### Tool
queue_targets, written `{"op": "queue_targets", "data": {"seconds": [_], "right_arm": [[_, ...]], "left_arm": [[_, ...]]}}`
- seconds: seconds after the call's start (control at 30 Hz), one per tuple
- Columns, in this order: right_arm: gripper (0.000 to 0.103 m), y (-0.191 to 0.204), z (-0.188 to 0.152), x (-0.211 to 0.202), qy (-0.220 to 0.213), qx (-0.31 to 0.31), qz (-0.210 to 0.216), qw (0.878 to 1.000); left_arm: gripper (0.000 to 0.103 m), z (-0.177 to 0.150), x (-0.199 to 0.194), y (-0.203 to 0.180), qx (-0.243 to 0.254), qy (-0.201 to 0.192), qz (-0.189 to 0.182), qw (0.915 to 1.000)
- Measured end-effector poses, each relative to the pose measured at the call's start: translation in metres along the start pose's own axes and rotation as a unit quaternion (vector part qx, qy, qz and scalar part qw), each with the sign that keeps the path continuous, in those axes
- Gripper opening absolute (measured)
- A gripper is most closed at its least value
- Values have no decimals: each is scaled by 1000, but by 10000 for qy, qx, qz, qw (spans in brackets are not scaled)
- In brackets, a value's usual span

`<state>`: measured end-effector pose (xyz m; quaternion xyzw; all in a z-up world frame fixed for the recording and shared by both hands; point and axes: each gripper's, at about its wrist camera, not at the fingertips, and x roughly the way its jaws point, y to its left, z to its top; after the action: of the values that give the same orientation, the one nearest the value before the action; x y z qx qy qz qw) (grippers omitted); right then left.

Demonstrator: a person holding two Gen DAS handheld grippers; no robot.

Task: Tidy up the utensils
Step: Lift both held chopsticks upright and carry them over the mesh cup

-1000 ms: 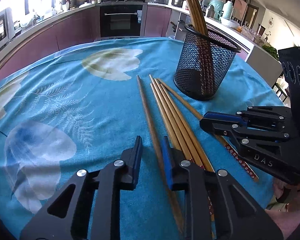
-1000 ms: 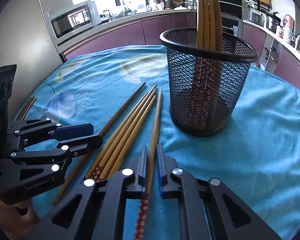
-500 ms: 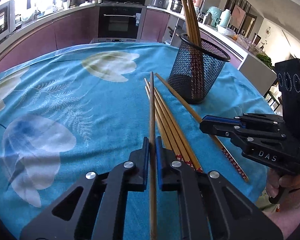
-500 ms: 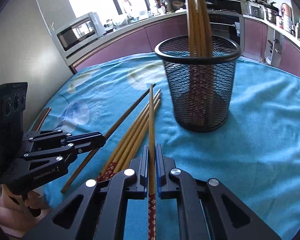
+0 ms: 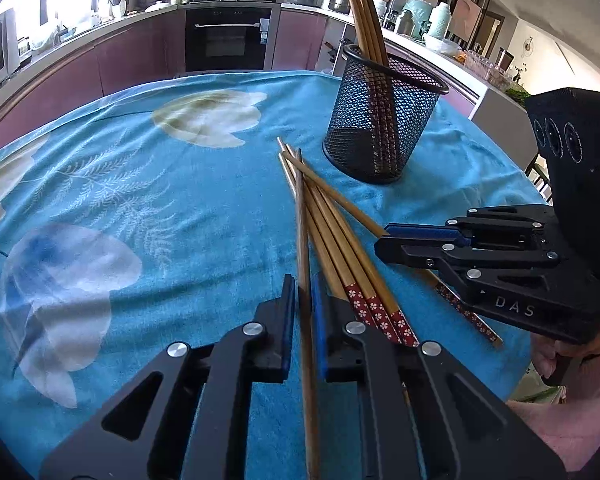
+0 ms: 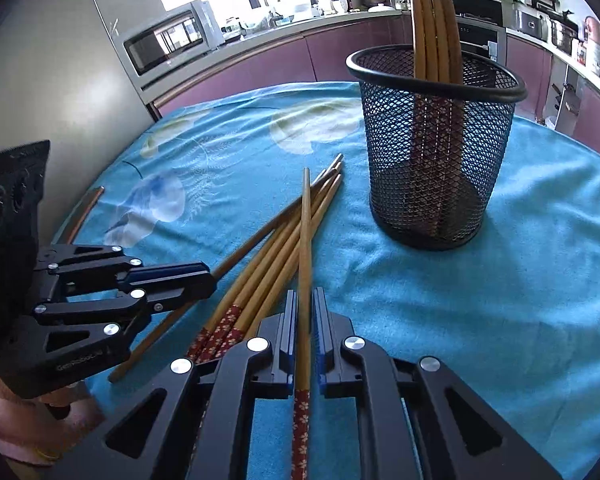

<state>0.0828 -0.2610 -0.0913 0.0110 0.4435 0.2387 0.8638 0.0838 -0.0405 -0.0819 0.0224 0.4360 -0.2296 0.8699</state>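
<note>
A black mesh cup (image 5: 384, 128) stands on the blue cloth with several wooden chopsticks (image 5: 366, 12) upright in it; it also shows in the right wrist view (image 6: 432, 160). My left gripper (image 5: 303, 296) is shut on one plain chopstick (image 5: 301, 220), held above the loose bunch of chopsticks (image 5: 340, 248) lying on the cloth. My right gripper (image 6: 305, 312) is shut on a chopstick with a red flowered end (image 6: 305, 240), also lifted over the bunch (image 6: 272, 256). Each gripper shows from the side in the other's view, the right one (image 5: 384, 242) and the left one (image 6: 208, 280).
The table has a blue flowered cloth (image 5: 140, 200). Its front edge lies close under both grippers. Kitchen counters, an oven (image 5: 228, 36) and a microwave (image 6: 172, 40) ring the table behind.
The left gripper closed on a plain chopstick and lifted it. The right gripper lifted its flowered chopstick off the bunch and both drew back from the cup.
</note>
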Motion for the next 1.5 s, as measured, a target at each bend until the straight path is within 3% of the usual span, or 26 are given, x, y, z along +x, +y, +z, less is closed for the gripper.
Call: {"op": "queue_targets", "data": {"seconds": [0.3,0.4,0.53,1.1,1.5], "right_arm": [[6,-1,7,6,-16,-54,-35,10000],[6,-3,6,1,-77,-29,2,10000],[6,-5,6,-13,-260,-7,86,9996],[6,-22,20,-92,-1364,228,586,9887],[6,-38,41,-121,-1897,279,545,9799]], "left_arm": [[14,16,17,0,64,60,96,9999],[8,20,18,-2,53,59,102,9999],[8,20,13,-4,17,-3,46,10000],[8,45,-79,-13,147,-965,-688,9928],[8,72,-120,-22,205,-1525,-913,9839]]}}
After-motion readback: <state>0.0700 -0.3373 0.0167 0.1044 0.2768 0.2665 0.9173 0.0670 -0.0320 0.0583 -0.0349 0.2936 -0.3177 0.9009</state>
